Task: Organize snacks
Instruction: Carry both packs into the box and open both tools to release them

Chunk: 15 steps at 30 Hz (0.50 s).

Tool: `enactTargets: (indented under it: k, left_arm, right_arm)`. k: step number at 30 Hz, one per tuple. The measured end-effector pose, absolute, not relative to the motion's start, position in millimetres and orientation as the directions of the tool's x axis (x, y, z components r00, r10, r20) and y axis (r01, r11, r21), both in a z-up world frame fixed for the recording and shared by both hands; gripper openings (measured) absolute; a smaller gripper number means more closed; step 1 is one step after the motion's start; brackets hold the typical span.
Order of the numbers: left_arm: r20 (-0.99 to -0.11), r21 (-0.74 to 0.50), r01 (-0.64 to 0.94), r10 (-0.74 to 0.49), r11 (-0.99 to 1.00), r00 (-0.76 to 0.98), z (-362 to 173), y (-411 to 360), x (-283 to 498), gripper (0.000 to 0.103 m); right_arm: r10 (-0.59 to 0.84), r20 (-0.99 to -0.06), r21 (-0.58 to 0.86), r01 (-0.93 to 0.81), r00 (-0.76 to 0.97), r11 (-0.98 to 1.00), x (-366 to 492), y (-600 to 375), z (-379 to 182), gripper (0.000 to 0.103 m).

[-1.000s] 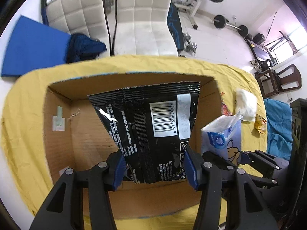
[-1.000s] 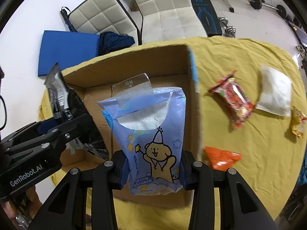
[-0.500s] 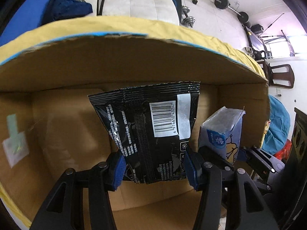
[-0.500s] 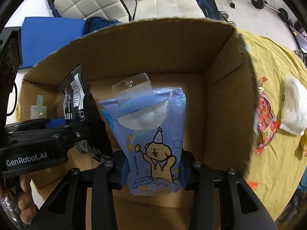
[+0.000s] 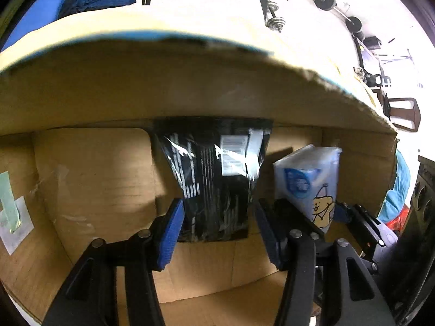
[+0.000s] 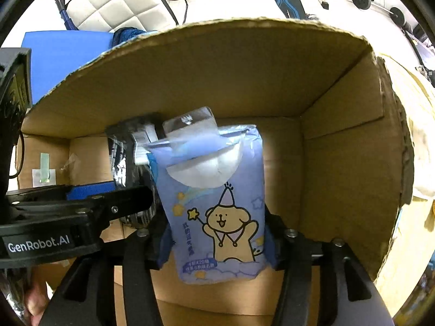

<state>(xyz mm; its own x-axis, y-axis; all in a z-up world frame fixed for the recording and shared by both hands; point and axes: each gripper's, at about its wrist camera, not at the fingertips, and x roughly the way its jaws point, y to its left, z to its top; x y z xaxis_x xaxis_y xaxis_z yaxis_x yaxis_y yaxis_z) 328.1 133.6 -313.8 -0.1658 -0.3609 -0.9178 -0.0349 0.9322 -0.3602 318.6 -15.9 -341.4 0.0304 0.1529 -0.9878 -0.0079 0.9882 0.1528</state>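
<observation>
Both grippers reach down inside a cardboard box (image 5: 190, 87) (image 6: 339, 163). A black snack bag (image 5: 214, 179) with a white barcode label rests against the box's far wall, and my left gripper (image 5: 216, 233) stands open around its lower part, the blue pads apart from its sides. My right gripper (image 6: 217, 241) is shut on a blue tissue pack (image 6: 217, 203) with a cartoon bear, held upright just right of the black snack bag (image 6: 130, 157). In the left wrist view the blue tissue pack (image 5: 310, 182) shows to the right, between the right gripper's fingers.
A taped label (image 5: 11, 217) sticks to the box's left wall. The yellow tablecloth (image 6: 407, 231) lies right of the box, with a white packet (image 6: 424, 168) on it. White padded chairs (image 6: 114, 2), a blue mat (image 6: 62, 54) and gym weights (image 6: 380, 2) stand beyond.
Both grippers sank deeper into the box. My left gripper's fingers spread apart and let go of the black snack bag, which now sits against the far wall. The right gripper still holds the tissue pack.
</observation>
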Motion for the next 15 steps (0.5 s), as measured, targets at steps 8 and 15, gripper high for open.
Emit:
enactTargets:
  k: [8,15]
  left_arm:
    - [-0.945,-0.308,-0.016,-0.308,0.951,-0.113,-288,140,315,0.052]
    - [-0.963,-0.269,-0.012,-0.270,0.963,-0.021,-258,154,290,0.074]
  right_arm:
    - [0.123,-0.990,0.121,-0.035,0.063,0.992,315,-11,-322,0.070]
    - [0.061,-0.995,0.056,-0.067,0.080,0.996,304,-11,-304,0.084]
